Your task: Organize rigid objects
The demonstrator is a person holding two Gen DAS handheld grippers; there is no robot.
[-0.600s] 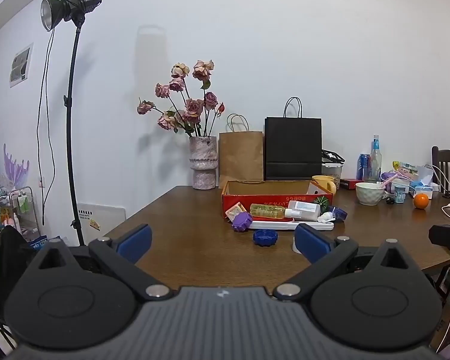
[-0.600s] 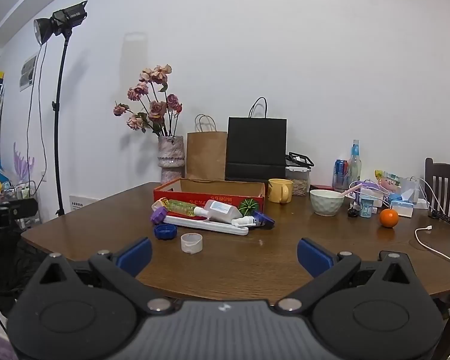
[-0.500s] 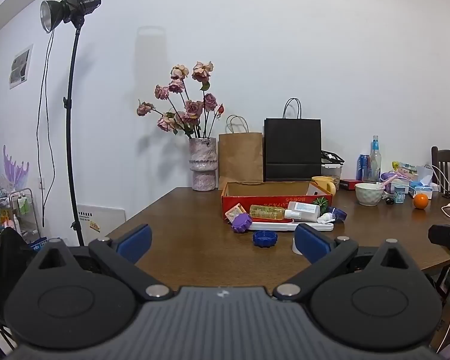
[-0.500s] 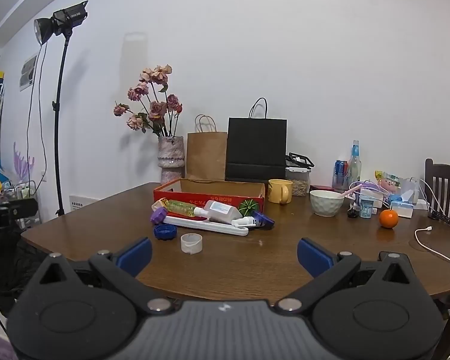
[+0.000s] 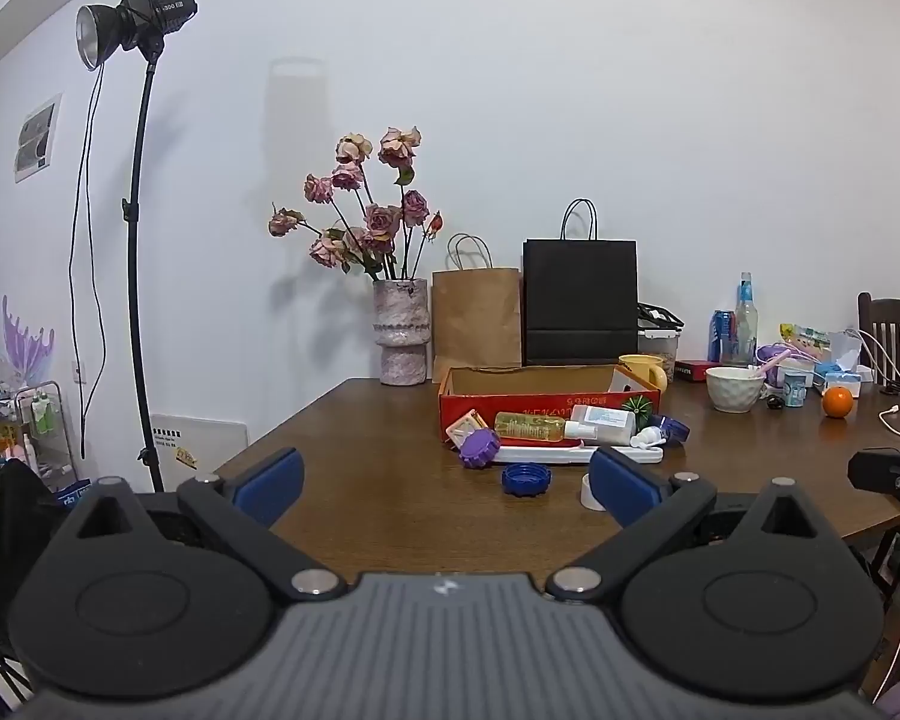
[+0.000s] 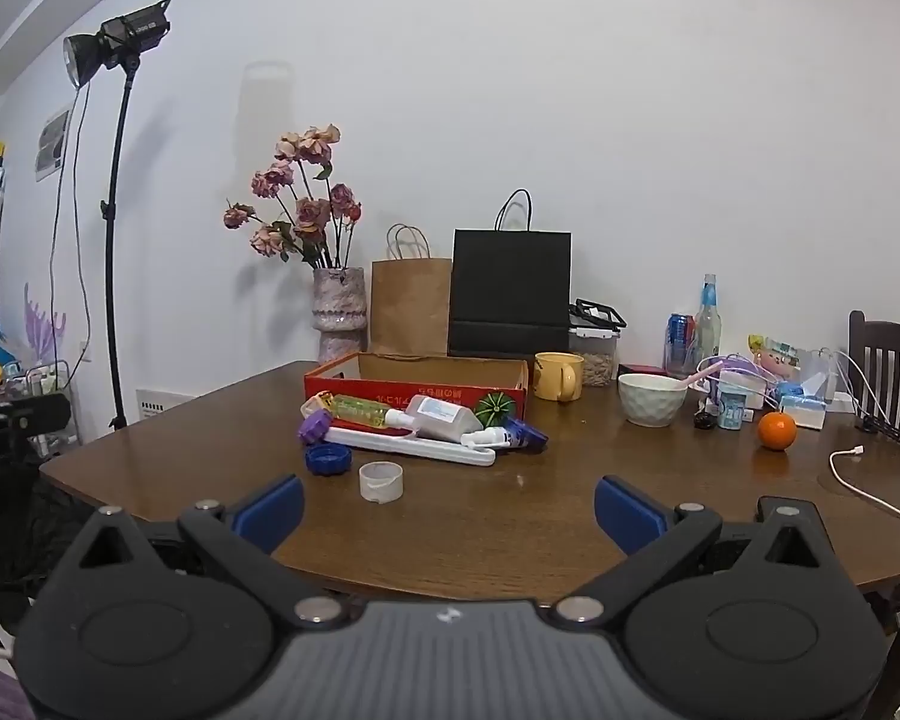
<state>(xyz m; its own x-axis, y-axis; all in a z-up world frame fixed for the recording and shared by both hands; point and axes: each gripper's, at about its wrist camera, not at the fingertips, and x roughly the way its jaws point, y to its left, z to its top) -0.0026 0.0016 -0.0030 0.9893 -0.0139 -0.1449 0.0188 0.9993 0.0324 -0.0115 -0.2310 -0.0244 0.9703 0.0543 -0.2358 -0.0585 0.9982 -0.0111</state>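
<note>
A red cardboard box [image 6: 414,387] stands open on the brown table [image 6: 510,516]. In front of it lie a yellow bottle [image 6: 363,409], a clear bottle [image 6: 441,417], a long white case [image 6: 411,447], a purple cap [image 6: 314,426], a blue lid [image 6: 328,459] and a white cap [image 6: 381,481]. The same pile shows in the left wrist view, with the box [image 5: 546,402] and blue lid [image 5: 527,479]. My left gripper [image 5: 444,483] and right gripper [image 6: 447,507] are both open and empty, held short of the table's near edge.
A flower vase [image 6: 339,315], a brown bag [image 6: 411,306] and a black bag [image 6: 510,291] stand at the back. A yellow mug [image 6: 558,376], white bowl [image 6: 653,399], orange [image 6: 777,430], bottles and a white cable [image 6: 858,486] fill the right. A light stand [image 6: 114,240] is left.
</note>
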